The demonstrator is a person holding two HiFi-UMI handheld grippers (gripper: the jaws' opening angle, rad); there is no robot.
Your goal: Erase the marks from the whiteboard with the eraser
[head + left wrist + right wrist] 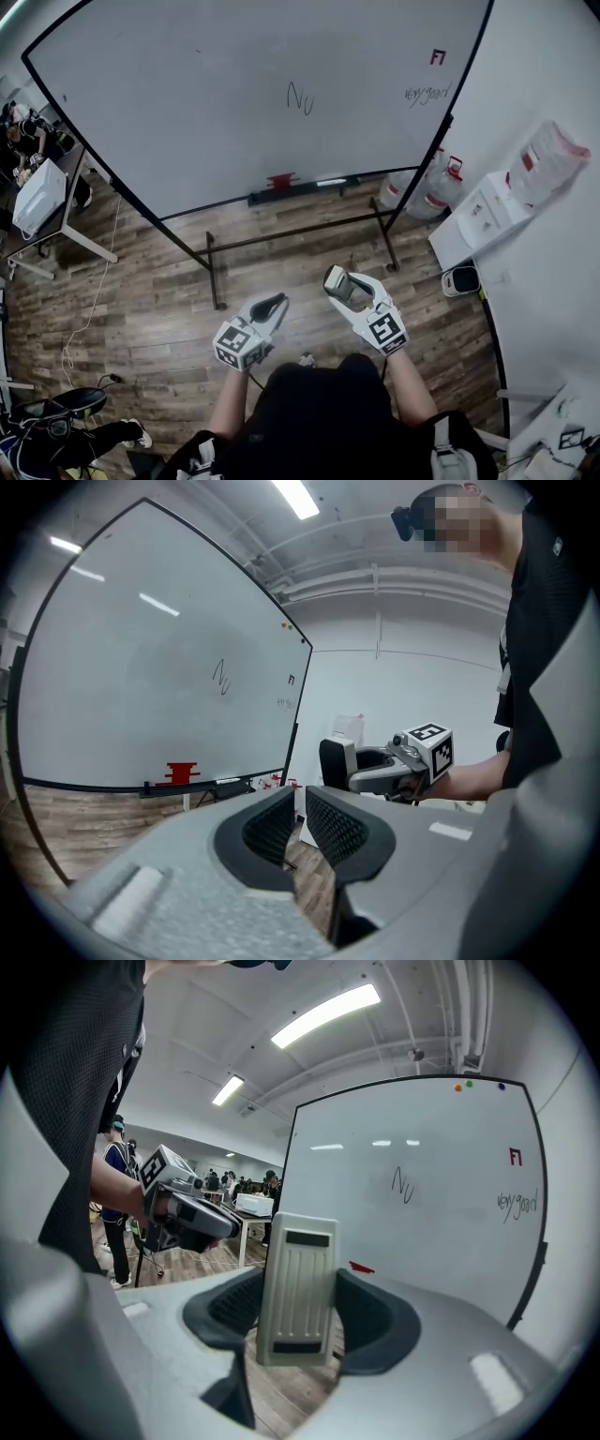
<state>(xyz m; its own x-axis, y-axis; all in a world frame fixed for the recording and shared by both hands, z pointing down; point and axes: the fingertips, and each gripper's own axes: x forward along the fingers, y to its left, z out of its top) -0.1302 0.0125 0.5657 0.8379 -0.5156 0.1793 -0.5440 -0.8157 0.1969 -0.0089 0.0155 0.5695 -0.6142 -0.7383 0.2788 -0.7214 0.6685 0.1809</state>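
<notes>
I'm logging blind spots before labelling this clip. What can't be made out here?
The small writing at the whiteboard's right: too small in the head view, blurred in the right gripper view.
The eraser in the right gripper: wiping face turned away from that gripper's camera.
The red item on the tray: too small to identify.
The whiteboard's top: cut off by the head view's edge.

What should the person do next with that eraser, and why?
Probably lift the right gripper toward the whiteboard and bring the eraser up to the "Nu" scribble. The eraser is already clamped between the jaws, but it is held well short of the board, and the marks are unwiped.
</notes>
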